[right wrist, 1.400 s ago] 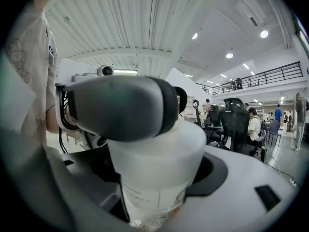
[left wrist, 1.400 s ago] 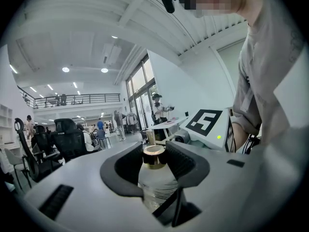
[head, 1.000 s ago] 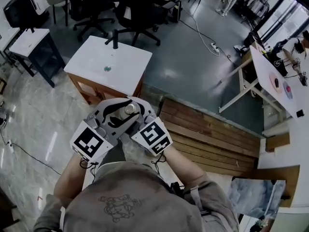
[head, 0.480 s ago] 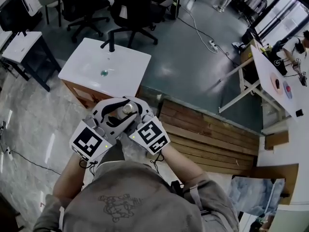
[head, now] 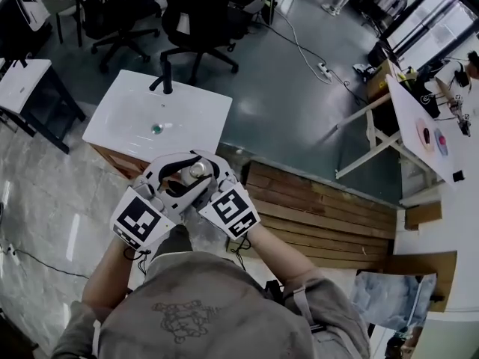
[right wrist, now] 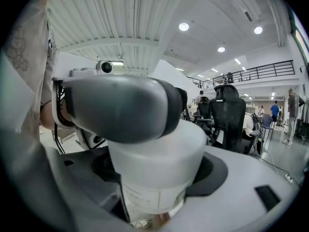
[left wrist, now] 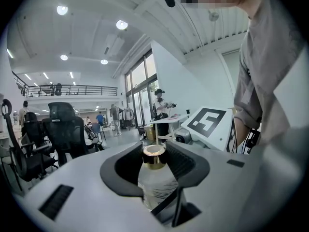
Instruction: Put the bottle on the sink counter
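left gripper (left wrist: 154, 159) jaws part-open, clamping bottle (head: 196, 170) | right gripper (right wrist: 154, 163) jaws likewise | label (right wrist: 145, 195) print illegible

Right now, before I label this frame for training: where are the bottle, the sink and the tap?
bottle (head: 197, 170), head view, on its cap.
sink (head: 197, 111), head view, on its bare right rim.
tap (head: 166, 78), head view, on its black stem.

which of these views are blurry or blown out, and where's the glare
Head view: sharp, wide-angle bend at the edges, bright glare streaks on the glossy floor. Left gripper view: fisheye with dark corners, ceiling lights blown out, bottle crisp. Right gripper view: bottle too close, soft.
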Motion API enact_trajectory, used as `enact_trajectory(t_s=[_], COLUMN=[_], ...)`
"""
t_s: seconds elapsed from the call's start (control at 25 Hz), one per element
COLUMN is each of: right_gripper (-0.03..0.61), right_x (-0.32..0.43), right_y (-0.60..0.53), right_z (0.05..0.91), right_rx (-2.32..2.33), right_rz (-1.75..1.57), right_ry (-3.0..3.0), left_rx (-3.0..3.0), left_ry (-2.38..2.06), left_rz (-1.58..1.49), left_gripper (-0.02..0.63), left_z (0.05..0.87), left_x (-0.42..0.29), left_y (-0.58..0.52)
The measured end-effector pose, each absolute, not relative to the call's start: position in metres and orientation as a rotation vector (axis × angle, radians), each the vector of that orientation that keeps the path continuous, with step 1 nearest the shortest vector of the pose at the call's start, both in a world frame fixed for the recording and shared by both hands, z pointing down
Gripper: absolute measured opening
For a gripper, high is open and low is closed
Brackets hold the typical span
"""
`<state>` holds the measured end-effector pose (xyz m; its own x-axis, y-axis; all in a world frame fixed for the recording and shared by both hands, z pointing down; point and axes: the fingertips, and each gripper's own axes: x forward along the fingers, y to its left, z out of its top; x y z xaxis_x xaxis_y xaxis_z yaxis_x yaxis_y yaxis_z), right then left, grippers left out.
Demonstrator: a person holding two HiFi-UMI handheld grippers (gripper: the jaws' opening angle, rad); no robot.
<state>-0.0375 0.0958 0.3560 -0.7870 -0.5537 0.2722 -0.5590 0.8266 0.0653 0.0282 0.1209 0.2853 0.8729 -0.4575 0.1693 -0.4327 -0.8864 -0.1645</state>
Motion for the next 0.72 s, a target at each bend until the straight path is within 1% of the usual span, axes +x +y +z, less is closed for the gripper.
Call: enact_trajectory(t_s=[0.44,0.72], right_gripper=[0.318,0.318], right_x=[-0.076,-0.088], right_y=[-0.013,-0.081], right_z=[0.368,0.382], right_rx=[0.877,0.925], right_rz=[0.024,0.030], right_ry=[-2.676,-2.637], left_rx=[-2.943,-2.966], left_ry=[0.653,0.617], left_rz=[-0.349,-0.383], left_gripper=[0.153,0.153], left_z=[0.298,0.312], left_x=[-0.013,-0.027], left_y=[0.012,-0.054])
